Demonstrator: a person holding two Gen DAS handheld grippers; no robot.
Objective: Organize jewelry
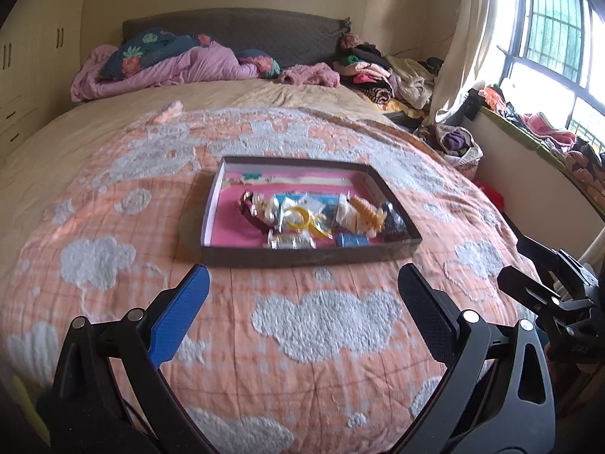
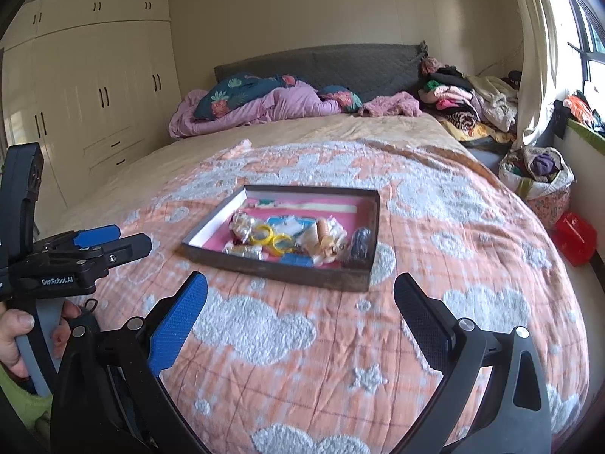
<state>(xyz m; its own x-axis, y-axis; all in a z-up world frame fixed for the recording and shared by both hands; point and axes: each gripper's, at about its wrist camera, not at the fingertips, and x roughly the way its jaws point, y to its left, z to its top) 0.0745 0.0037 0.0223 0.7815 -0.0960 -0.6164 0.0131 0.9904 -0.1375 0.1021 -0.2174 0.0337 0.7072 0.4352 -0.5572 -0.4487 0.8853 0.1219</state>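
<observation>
**Presently: both tongs wide over the quilt, jewelry heaped in the tray**

Left gripper [image 1: 302, 295] hangs above the cloud-patterned quilt [image 1: 329, 321], jaws spread wide, nothing between them. Right gripper [image 2: 300, 300] likewise: jaws wide apart, empty, short of the tray. Seen from the right wrist view, the left tool sits low at the left edge, gripped by a hand [image 2: 15, 335].

Shallow dark tray [image 1: 302, 259] with a pink lining lies flat on the quilt, ahead of both grippers and apart from them. Jewelry pile [image 1: 314, 217] is bunched along the tray's near half: yellow bangles [image 2: 273, 240], a coiled orange-tan piece [image 1: 365, 210], a small blue box [image 1: 351, 241], a dark item [image 2: 361, 244] by the right wall, several clear packets with silvery contents. Pieces overlap; exact count unclear. Far half of the tray shows bare lining.

Judgement: the pile fits either jewelry gathered into the tray or jewelry waiting to be sorted within it; the pictures do not settle which.

Handling notes, should a piece be picked:
- Approach from above; the tray walls block a low sideways entry.
- Take an edge piece rather than the tangled middle.
- Packets look slippery; pinch at a flat corner.
- The soft quilt gives, so pressing down may tilt the tray.
</observation>
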